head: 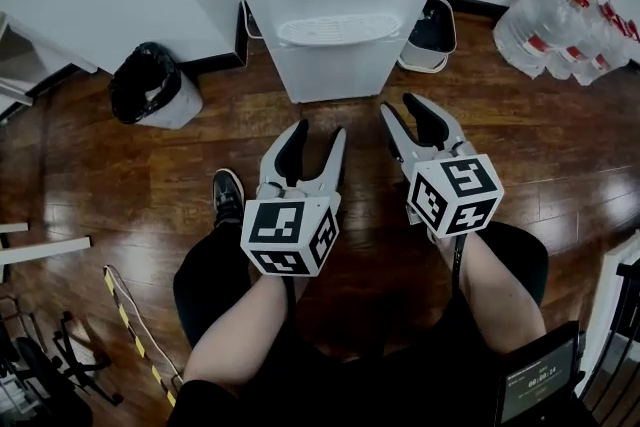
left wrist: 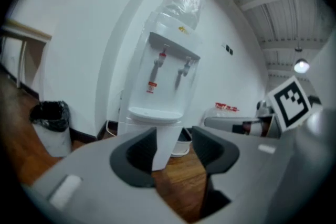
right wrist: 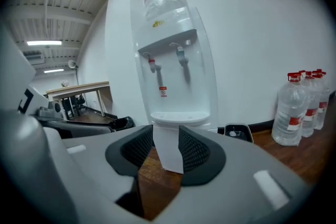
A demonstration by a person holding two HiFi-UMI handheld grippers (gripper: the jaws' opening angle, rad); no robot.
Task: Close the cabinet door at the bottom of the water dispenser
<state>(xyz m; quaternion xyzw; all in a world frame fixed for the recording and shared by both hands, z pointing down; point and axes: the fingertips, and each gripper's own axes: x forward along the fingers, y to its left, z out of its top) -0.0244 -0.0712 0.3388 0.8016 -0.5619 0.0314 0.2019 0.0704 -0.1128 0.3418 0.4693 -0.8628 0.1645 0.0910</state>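
The left tongs [head: 320, 137] and the right tongs [head: 400, 110] are both released, with nothing between their jaws. They point side by side at the water dispenser [head: 335, 15], which is straight ahead and well apart from them. Its cabinet door [head: 335, 73] looks flush with the body, so I judge it closed, which fits the empty hold. Beneath the tongs lies a dark wooden floor [head: 120, 175]. A black-lined bin [head: 150, 85] sits ahead-left of the left tongs, and water bottles [head: 565, 25] ahead-right of the right tongs.

Left claw [head: 318, 131] and right claw [head: 400, 105] both gape.
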